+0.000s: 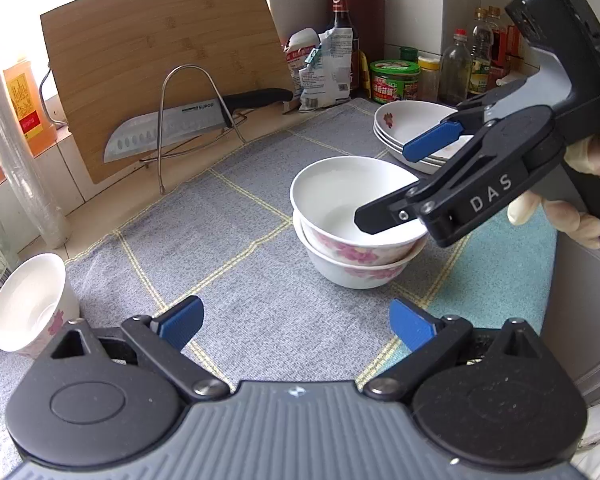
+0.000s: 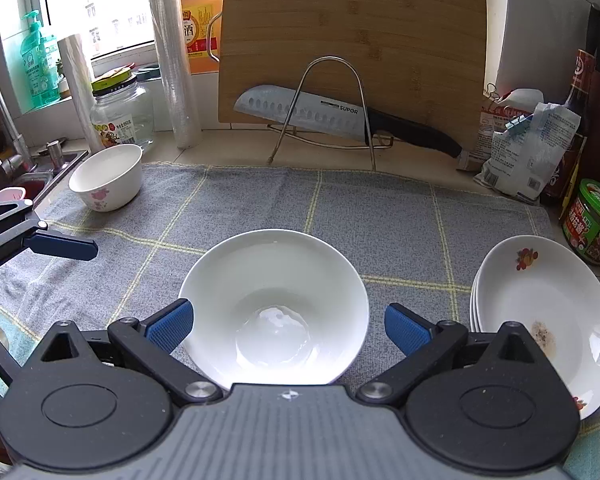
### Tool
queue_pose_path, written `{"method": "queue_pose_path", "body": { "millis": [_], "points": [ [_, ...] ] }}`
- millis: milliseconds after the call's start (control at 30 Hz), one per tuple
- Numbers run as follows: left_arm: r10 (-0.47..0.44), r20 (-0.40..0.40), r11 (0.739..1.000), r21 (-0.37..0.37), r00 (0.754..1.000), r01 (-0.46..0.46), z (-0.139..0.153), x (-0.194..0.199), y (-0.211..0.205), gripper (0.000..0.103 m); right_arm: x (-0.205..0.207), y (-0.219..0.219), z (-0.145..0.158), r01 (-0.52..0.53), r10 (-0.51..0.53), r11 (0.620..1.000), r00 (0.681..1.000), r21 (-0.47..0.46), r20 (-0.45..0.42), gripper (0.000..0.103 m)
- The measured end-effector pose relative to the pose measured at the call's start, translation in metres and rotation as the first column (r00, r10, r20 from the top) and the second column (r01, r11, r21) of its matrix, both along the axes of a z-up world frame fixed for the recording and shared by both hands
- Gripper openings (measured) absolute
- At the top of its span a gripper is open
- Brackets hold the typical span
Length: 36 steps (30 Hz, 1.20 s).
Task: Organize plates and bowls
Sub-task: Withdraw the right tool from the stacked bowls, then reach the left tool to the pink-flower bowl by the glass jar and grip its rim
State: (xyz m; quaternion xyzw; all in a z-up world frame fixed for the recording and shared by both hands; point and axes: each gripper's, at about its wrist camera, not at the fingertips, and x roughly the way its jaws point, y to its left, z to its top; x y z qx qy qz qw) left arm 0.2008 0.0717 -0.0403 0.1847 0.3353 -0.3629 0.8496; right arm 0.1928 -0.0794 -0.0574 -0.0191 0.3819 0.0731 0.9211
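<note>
Two white bowls with pink flowers [image 1: 356,220] sit stacked on the grey checked cloth [image 1: 228,240]. In the right wrist view the top bowl [image 2: 274,300] lies just below my right gripper [image 2: 290,328]. That gripper is open, its blue pads on either side of the rim without touching it. In the left wrist view the right gripper [image 1: 404,180] hovers over the stack, held by a gloved hand [image 1: 556,216]. My left gripper [image 1: 296,324] is open and empty above the cloth, short of the stack. A single bowl [image 1: 32,308] [image 2: 106,176] stands at the cloth's left end. A stack of plates [image 1: 404,128] [image 2: 540,312] sits at the right.
A bamboo cutting board [image 2: 352,40] leans on the back wall, with a knife [image 2: 340,116] in a wire rack before it. Bottles, a green jar [image 1: 394,80] and bags [image 2: 528,144] crowd the right back corner. The sink and tap [image 2: 4,152] are to the left, with film rolls [image 2: 176,60] nearby.
</note>
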Motion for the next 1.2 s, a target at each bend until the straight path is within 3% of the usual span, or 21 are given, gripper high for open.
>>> {"method": "queue_pose_path", "body": {
  "millis": [267,467,667,800,1000,1200],
  "points": [
    [0.173,0.007,0.985,0.006,0.985,-0.173,-0.001,0.007,0.028,0.099,0.01,0.017,0.021,-0.103,0.103,0.995,0.993,0.003,0.06,0.103],
    [0.363,-0.036,0.931,0.042,0.931,-0.362,-0.012,0.015,0.061,0.099,0.027,0.041,0.027,-0.23,0.227,0.973,0.97,0.021,0.093,0.103],
    [0.448,-0.048,0.894,0.052,0.893,-0.446,-0.016,0.022,0.099,0.099,0.043,0.077,0.025,-0.286,0.281,0.958,0.955,0.033,0.095,0.103],
    [0.439,-0.07,0.898,0.045,0.896,-0.437,-0.021,0.038,0.121,0.099,0.045,0.103,0.021,-0.272,0.269,0.962,0.959,0.014,0.089,0.103],
    [0.371,-0.042,0.928,0.042,0.928,-0.369,-0.022,0.059,0.145,0.099,0.051,0.137,0.014,-0.23,0.231,0.973,0.971,-0.021,0.057,0.103],
    [0.334,-0.024,0.942,0.033,0.942,-0.333,-0.023,0.082,0.161,0.099,0.061,0.159,0.01,-0.201,0.205,0.978,0.978,-0.06,0.05,0.103]
  ]
}}
